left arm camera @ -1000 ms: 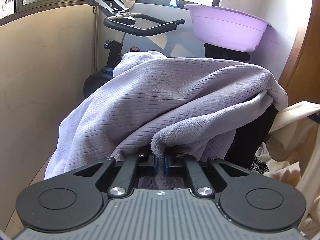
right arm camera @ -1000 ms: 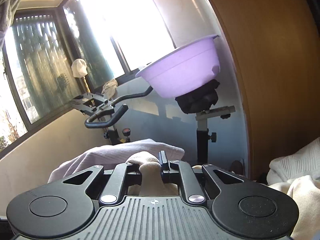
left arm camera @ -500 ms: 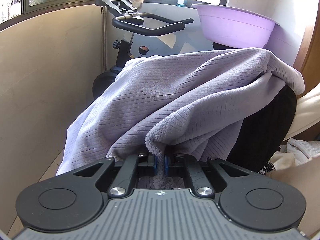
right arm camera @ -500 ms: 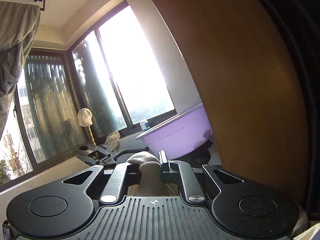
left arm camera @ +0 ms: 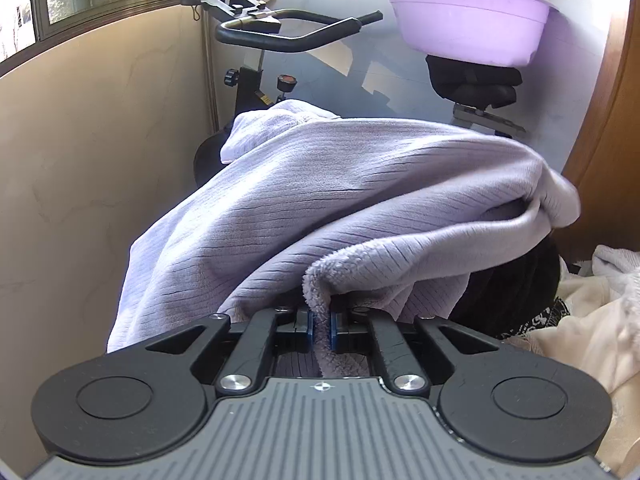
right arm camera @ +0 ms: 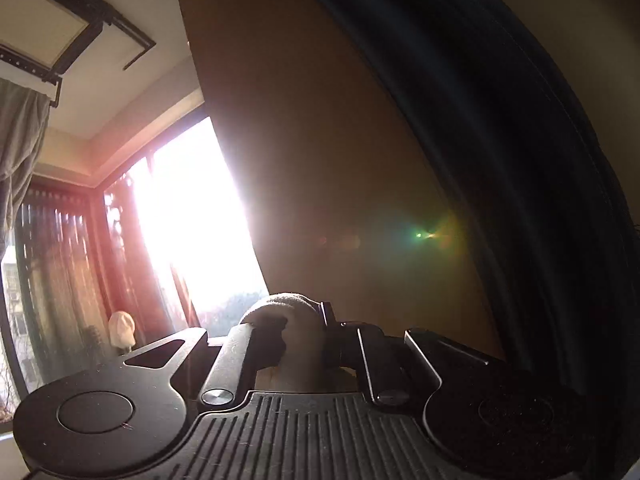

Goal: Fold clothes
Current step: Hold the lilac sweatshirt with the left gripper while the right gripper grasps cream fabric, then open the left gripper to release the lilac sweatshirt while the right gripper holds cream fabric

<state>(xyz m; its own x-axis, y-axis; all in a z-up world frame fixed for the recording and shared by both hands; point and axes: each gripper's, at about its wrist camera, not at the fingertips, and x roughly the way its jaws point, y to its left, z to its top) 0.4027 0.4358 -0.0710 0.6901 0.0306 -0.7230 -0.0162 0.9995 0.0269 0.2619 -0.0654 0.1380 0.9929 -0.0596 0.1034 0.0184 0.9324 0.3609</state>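
Note:
A lilac ribbed fleece garment (left arm camera: 360,200) drapes in a big mound over something dark in the left wrist view. My left gripper (left arm camera: 320,320) is shut on a fuzzy edge of it, low in the middle of the frame. In the right wrist view my right gripper (right arm camera: 298,336) is shut on a rounded fold of pale cloth (right arm camera: 288,308), lifted high and tilted up toward the ceiling and a bright window. Backlight hides the colour of that cloth and how it hangs below the fingers.
Behind the garment an exercise bike (left arm camera: 280,36) stands with a purple basin (left arm camera: 464,24) on its saddle. Cream clothes (left arm camera: 580,320) lie piled at the right. A beige wall (left arm camera: 80,160) closes the left. A brown wooden panel (right arm camera: 320,160) and dark fabric (right arm camera: 520,160) stand close to my right gripper.
My right gripper has swung steeply upward with its cloth; the basin and bike dropped out of its view. My left gripper shifted rightward, still holding the lilac garment.

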